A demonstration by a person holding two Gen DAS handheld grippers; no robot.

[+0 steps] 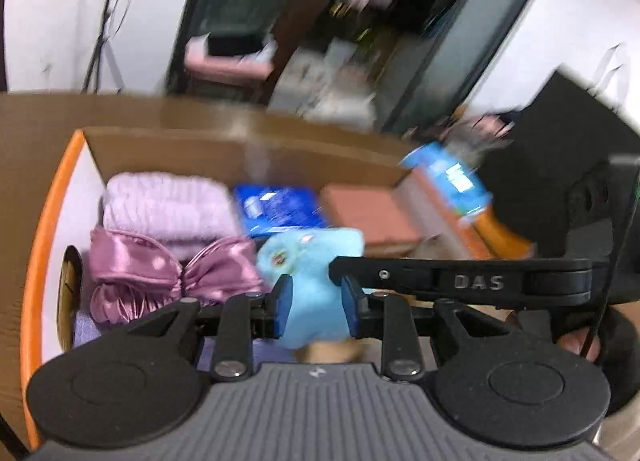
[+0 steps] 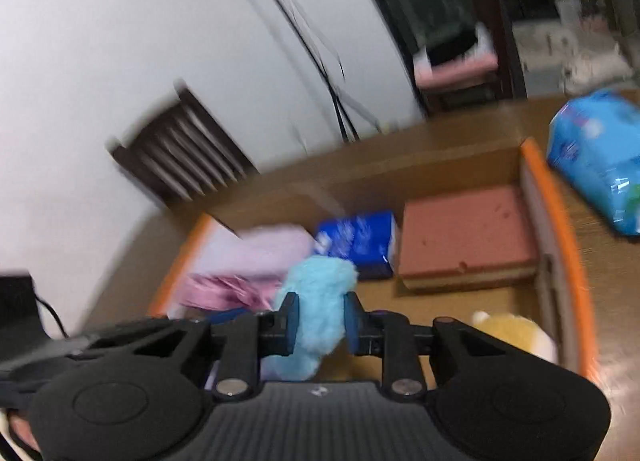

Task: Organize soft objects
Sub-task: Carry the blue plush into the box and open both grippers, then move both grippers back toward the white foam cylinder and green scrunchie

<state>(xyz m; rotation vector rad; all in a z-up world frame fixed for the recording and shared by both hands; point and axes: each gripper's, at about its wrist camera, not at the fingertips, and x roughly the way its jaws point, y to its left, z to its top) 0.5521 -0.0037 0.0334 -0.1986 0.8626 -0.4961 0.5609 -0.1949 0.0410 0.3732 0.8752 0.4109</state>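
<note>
Both grippers are shut on one light blue plush toy (image 1: pixel 316 281), held over an orange-rimmed cardboard box (image 1: pixel 44 205). My left gripper (image 1: pixel 316 307) pinches its lower part; my right gripper (image 2: pixel 320 323) pinches the fluffy body (image 2: pixel 320 301). The right gripper's black finger (image 1: pixel 460 281) crosses the left wrist view. In the box lie a lilac folded towel (image 1: pixel 168 205), a pink satin bow cloth (image 1: pixel 168 273), a dark blue tissue pack (image 1: pixel 280 211) and a terracotta sponge block (image 1: pixel 368 217). A yellow plush (image 2: pixel 516 333) lies at the box's near right.
The box (image 2: pixel 560 221) stands on a brown table (image 2: pixel 440 141). A light blue plastic pack (image 2: pixel 600 165) lies on the table right of the box. A dark wooden chair back (image 2: pixel 180 153) stands by the white wall. A black device (image 1: pixel 560 165) is at right.
</note>
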